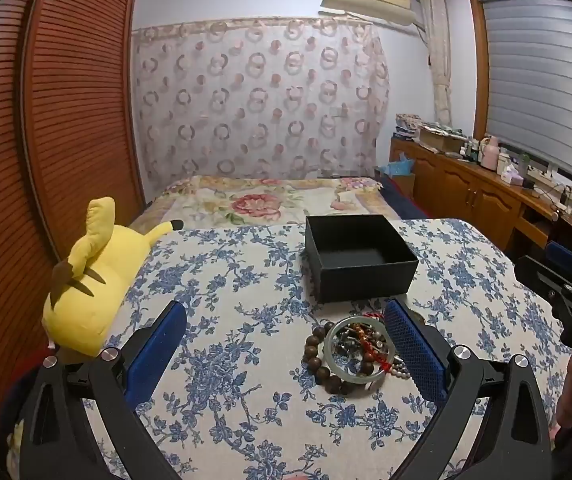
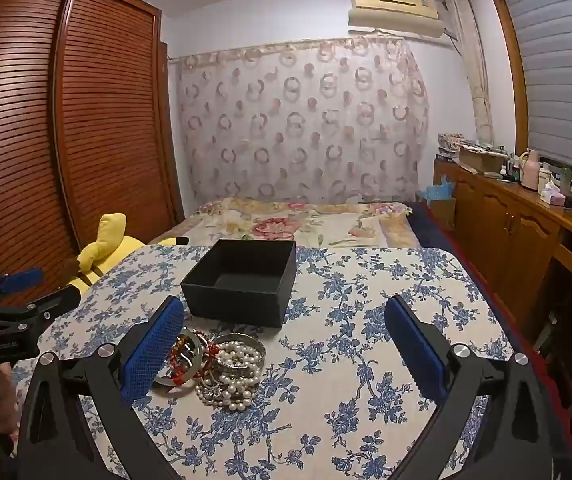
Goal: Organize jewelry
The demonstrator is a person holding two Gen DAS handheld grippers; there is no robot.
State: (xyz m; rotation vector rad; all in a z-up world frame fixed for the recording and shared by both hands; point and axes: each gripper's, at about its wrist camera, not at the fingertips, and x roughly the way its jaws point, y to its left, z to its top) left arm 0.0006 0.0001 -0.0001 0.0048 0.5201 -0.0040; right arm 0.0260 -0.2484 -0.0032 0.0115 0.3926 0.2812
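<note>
A pile of jewelry (image 1: 350,354) lies on the blue-flowered tablecloth (image 1: 246,280): a brown wooden bead bracelet (image 1: 318,360), a pale green bangle (image 1: 332,356) and red beads. The right wrist view shows the pile (image 2: 222,368) with a white pearl strand (image 2: 238,376) and a silver bangle (image 2: 242,342). An open empty black box (image 1: 360,258) stands just behind the pile; it also shows in the right wrist view (image 2: 242,280). My left gripper (image 1: 286,348) is open, the pile near its right finger. My right gripper (image 2: 284,344) is open, the pile near its left finger.
A yellow plush toy (image 1: 90,280) lies at the table's left edge. A bed (image 1: 262,200) with a floral cover is behind the table. A wooden louvred wardrobe (image 1: 46,120) stands left. A wooden cabinet (image 2: 518,216) with bottles runs along the right wall.
</note>
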